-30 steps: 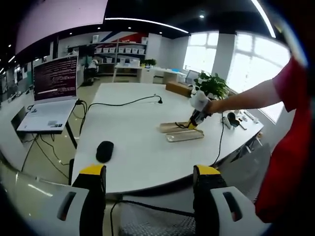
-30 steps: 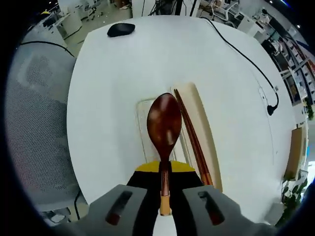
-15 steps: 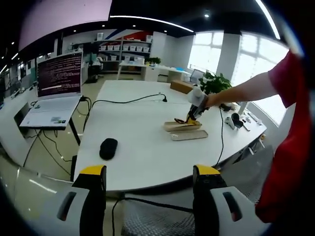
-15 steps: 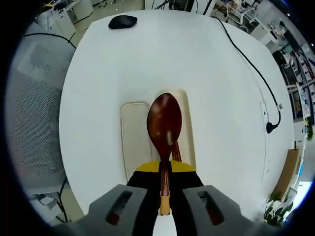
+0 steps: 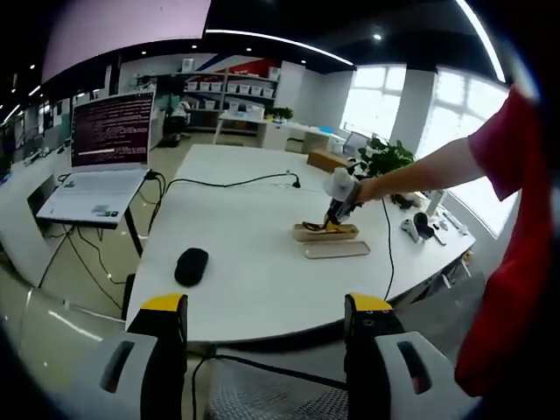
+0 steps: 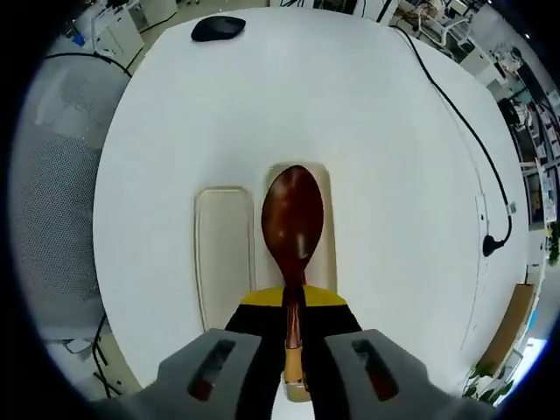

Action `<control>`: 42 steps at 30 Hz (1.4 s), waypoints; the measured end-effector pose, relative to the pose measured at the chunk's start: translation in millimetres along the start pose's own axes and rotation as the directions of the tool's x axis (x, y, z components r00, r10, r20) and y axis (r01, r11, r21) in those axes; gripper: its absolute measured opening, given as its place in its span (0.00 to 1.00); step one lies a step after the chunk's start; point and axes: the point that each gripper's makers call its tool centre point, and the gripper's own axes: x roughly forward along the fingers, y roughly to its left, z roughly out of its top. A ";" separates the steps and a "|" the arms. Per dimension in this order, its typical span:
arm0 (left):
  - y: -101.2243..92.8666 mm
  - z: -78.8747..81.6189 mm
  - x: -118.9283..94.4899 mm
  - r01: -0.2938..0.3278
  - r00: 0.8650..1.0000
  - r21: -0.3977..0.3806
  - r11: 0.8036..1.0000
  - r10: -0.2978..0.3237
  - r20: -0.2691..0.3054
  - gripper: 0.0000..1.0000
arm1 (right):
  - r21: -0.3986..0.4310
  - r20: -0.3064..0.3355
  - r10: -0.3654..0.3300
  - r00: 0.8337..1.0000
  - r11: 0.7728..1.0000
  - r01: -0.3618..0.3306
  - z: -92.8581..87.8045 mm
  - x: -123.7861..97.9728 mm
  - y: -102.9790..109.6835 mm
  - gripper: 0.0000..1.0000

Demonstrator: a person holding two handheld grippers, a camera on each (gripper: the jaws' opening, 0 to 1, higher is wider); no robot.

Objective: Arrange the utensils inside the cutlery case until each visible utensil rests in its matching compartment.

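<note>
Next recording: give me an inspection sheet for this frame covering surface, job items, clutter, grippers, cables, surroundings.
Surface: white table, mostly bare.
Job's things: wooden spoon held over the cutlery case; case lid lies beside the case. Case contents hidden behind the spoon.
Clutter: black mouse near the table's edge.
Grippers: right gripper shut on the spoon's handle; left gripper open, holding nothing, back from the table.
Cables: black cable runs across the table to a plug.
Surroundings: laptop on a side stand, potted plant, shelving and windows behind.
</note>
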 end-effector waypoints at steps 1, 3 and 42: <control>-0.3 0.5 0.2 0.000 1.000 0.005 1.000 0.001 -0.002 0.75 | -0.001 -0.002 0.002 1.000 1.000 -0.002 0.7 1.2 0.6 0.01; 0.0 0.8 0.5 -0.003 1.000 0.007 1.000 0.003 -0.005 0.75 | -0.001 -0.007 0.003 1.000 1.000 -0.003 1.6 3.1 2.1 0.01; -10.4 20.6 8.1 0.141 0.990 0.114 0.983 -0.142 0.000 0.75 | 0.198 0.086 -0.161 0.983 0.970 0.142 -26.7 -36.6 29.9 0.22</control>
